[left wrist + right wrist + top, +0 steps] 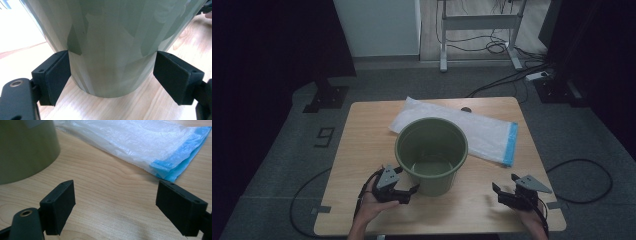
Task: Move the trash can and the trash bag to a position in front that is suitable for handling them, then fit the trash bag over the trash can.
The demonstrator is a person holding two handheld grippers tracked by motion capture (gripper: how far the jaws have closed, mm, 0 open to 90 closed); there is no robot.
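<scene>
Bucket [431, 154]: I'm judging it light, stiff, slick plastic; gripping low is working.
Left gripper [406, 194]: I'm bracketing its base, jaws spread against the wall.
Right gripper [504, 190]: I'm holding it agape, empty.

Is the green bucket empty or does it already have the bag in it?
Empty. The green bucket stands upright on the table with its bare bottom showing; the white plastic bag lies flat on the table behind it.
</scene>
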